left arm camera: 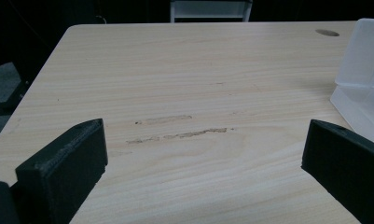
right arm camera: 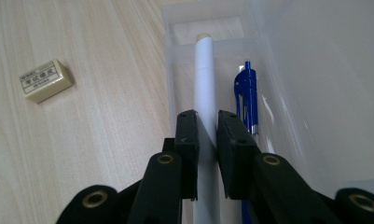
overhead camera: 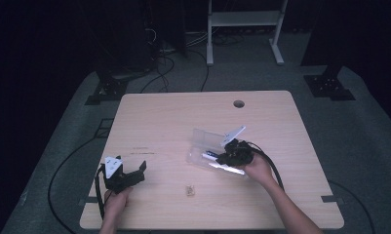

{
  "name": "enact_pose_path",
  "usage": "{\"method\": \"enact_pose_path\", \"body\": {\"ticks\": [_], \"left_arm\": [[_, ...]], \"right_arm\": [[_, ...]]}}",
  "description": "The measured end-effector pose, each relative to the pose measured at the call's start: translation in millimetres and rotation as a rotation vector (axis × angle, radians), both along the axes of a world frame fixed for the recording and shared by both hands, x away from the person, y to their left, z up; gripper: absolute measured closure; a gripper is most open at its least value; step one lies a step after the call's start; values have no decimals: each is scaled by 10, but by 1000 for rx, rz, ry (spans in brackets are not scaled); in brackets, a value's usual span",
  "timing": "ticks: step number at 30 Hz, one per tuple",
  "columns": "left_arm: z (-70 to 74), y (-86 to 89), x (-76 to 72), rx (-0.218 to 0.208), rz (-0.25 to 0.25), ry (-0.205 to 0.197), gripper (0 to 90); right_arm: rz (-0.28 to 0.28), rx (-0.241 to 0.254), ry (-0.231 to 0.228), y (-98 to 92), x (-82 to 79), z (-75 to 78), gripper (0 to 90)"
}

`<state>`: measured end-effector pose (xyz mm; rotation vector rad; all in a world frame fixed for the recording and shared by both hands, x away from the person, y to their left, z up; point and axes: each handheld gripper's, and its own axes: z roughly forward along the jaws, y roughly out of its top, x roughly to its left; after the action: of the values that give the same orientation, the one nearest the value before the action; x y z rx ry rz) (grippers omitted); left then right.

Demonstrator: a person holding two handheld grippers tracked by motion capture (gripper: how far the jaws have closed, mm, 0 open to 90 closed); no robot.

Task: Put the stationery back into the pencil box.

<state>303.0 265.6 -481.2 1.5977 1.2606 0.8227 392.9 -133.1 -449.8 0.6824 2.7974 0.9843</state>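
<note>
A clear plastic box (overhead camera: 203,146) lies open near the middle of the wooden table (overhead camera: 183,117), its lid tilted up behind it. In the right gripper view a white pen (right arm camera: 204,70) with a beige end lies lengthwise in the clear plastic box (right arm camera: 287,70), with a blue pen (right arm camera: 246,93) beside it. My right gripper (right arm camera: 207,116) is shut on the white pen, its pads pressed to both sides. From above, the right gripper (overhead camera: 223,157) sits at the box's near right end. My left gripper (left arm camera: 205,135) stands open over bare wood, nothing between its jaws.
A small beige eraser (overhead camera: 190,190) with a printed label lies near the front edge, left of the box; in the right gripper view the eraser (right arm camera: 45,80) is at upper left. Scuff marks (left arm camera: 175,133) cross the wood ahead of the left gripper (overhead camera: 134,173). A cable hole (overhead camera: 239,104) sits near the far edge.
</note>
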Motion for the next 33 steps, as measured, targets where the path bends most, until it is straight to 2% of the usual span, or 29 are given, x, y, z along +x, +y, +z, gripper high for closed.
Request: {"method": "enact_pose_path", "body": {"ticks": [9,33], "left_arm": [[0,0,0,0,0,1,0],[0,1,0,0,0,1,0]], "right_arm": [[-6,-18,14,6,45,-76,784],[-25,-11,49,-27,87,-212,781]]}}
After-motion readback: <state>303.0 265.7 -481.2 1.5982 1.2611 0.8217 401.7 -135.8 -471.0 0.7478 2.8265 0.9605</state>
